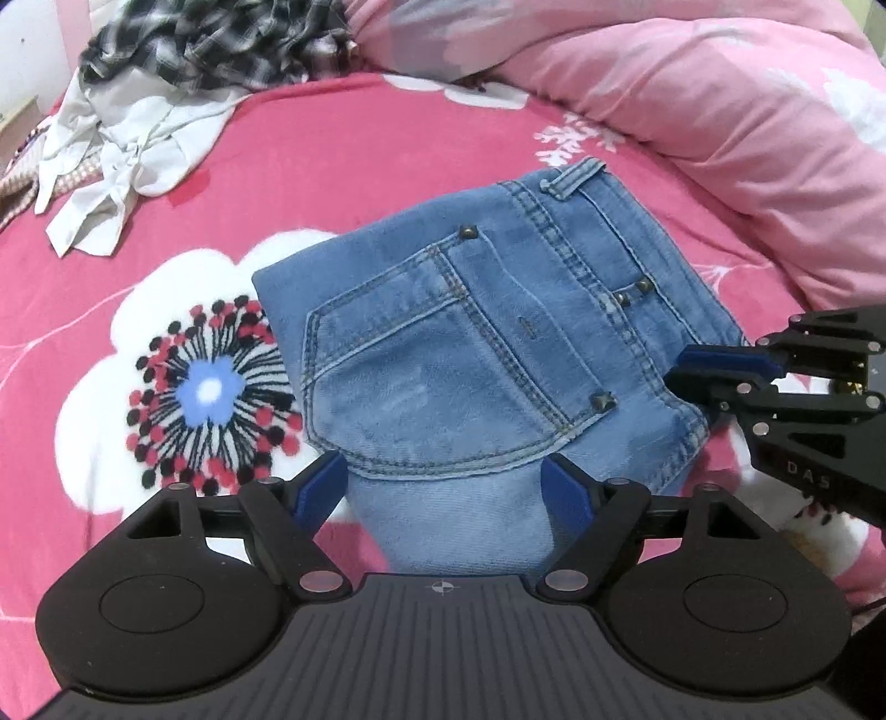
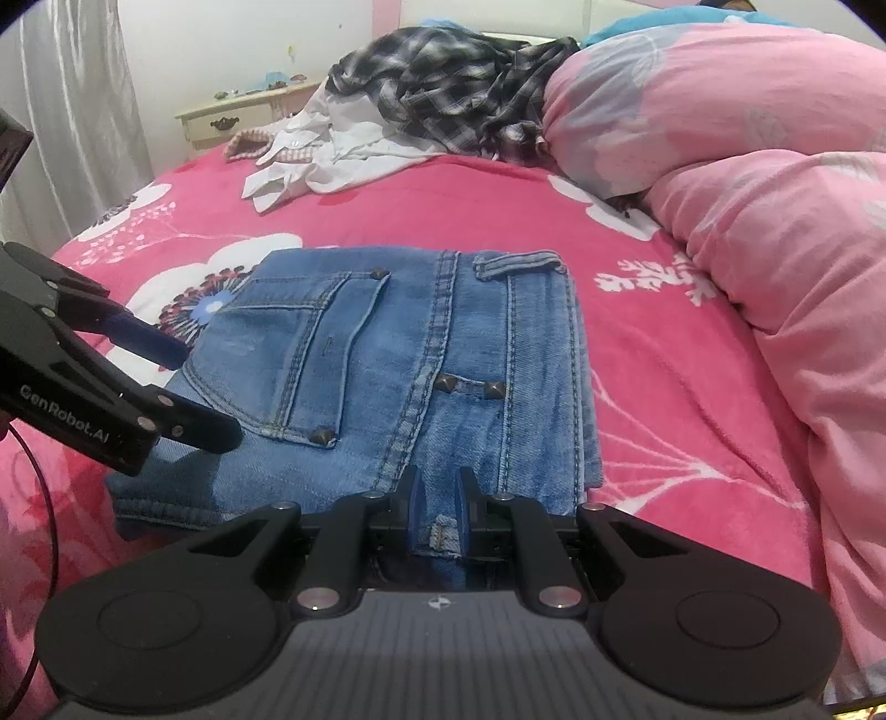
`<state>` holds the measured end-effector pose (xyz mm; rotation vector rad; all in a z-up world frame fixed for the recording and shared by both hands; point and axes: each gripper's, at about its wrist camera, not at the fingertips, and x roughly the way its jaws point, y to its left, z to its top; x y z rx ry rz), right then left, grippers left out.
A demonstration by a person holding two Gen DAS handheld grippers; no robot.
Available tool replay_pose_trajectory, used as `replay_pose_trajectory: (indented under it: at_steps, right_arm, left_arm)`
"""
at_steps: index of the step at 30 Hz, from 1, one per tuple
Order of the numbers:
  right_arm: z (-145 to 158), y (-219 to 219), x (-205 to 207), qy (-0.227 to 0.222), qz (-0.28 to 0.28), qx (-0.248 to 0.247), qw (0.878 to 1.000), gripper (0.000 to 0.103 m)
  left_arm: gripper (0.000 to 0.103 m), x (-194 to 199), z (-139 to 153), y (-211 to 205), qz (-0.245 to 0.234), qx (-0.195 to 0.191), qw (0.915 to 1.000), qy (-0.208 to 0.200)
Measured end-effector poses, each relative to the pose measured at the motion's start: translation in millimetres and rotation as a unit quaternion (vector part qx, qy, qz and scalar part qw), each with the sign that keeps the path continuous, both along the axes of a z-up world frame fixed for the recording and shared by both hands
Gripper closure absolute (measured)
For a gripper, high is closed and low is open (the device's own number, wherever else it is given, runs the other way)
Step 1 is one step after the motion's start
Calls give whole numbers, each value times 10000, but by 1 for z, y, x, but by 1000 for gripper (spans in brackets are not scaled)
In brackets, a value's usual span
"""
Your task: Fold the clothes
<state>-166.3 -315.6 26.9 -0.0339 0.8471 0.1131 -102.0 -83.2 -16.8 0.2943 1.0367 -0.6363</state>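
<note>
folded jeans (image 2: 398, 365) lie flat on the pink flowered bedspread (image 1: 343, 144), near edge toward both tools. right gripper (image 2: 437, 498) is pinched on the near denim edge by a belt loop, apparently a firm hold. left gripper (image 1: 443, 482) stands spread over the near fold, gripping nothing. denim is thick, fairly heavy, floppy yet non-slippery; best taken at seamed edges or waistband.

I see faded blue jeans (image 1: 443, 354) on my pink flowered bedspread (image 1: 332, 166), a black-white plaid shirt (image 1: 221, 50) far off.
</note>
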Motion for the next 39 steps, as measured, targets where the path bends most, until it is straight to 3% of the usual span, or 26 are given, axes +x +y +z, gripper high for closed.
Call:
replay_pose_trajectory:
  at_steps: [39]
  right_arm:
    - [3, 7, 3, 126, 64, -236, 9996, 89]
  left_arm:
    - [25, 0, 0, -10, 29, 282, 9996, 31]
